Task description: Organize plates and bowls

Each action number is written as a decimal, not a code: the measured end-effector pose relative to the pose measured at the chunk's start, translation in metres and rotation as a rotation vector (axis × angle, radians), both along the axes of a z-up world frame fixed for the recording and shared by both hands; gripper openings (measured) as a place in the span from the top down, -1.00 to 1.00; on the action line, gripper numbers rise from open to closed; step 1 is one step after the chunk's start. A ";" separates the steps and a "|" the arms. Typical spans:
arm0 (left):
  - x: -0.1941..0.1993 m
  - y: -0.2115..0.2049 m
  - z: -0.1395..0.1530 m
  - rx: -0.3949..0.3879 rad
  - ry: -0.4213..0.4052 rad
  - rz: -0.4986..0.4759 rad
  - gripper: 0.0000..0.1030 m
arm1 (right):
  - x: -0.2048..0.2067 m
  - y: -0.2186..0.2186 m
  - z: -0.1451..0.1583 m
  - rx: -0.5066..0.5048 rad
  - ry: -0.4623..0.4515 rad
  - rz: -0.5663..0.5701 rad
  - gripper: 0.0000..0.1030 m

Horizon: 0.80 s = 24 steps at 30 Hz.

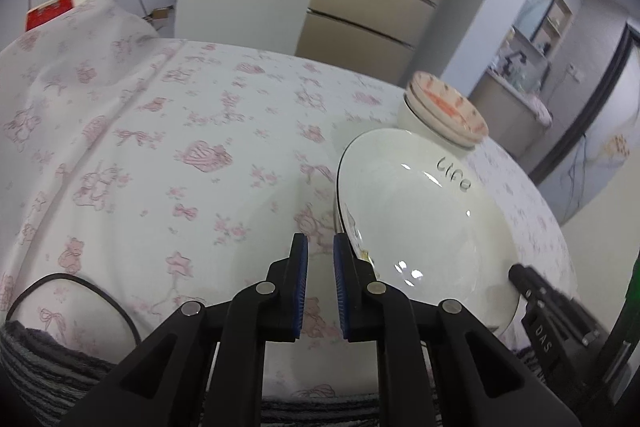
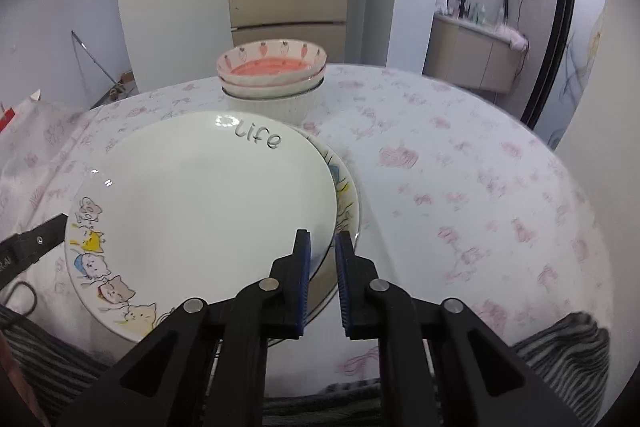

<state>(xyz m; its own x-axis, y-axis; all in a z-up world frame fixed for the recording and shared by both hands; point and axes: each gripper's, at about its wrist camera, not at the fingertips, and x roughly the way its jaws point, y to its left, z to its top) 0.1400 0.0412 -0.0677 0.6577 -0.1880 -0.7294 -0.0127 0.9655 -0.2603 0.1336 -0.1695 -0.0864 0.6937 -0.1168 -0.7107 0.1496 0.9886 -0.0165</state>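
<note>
A white plate (image 1: pixel 420 219) (image 2: pixel 200 195) with cartoon cats and the word "Life" lies off-centre on a second plate (image 2: pixel 348 203), whose rim shows at its right. Behind them, pink strawberry bowls (image 2: pixel 272 67) (image 1: pixel 448 107) are stacked on a white ribbed bowl (image 2: pixel 272 107). My left gripper (image 1: pixel 320 259) is shut, with only tablecloth in its narrow gap. It sits at the plate's left rim, where the right wrist view shows the left gripper (image 2: pixel 60 221). My right gripper (image 2: pixel 323 259) (image 1: pixel 516 273) is shut over the plate's right rim; I cannot tell whether it touches.
A round table under a white cloth with pink prints (image 1: pixel 180 147) (image 2: pixel 460 167) carries everything. A black cable (image 1: pixel 80 283) loops at the near left. Striped grey fabric (image 1: pixel 40 367) (image 2: pixel 568 347) lies along the near edge. A red box (image 1: pixel 48 13) sits far left.
</note>
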 end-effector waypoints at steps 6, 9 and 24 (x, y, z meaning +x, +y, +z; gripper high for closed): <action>0.002 -0.005 -0.005 0.008 0.019 -0.021 0.72 | 0.002 -0.012 -0.002 0.030 0.014 -0.002 0.76; 0.001 -0.003 -0.003 -0.008 0.005 -0.022 0.72 | 0.002 -0.012 -0.001 0.034 0.013 0.001 0.76; -0.056 -0.019 0.074 0.201 -0.391 -0.126 0.72 | -0.016 -0.027 0.034 0.088 -0.121 0.145 0.57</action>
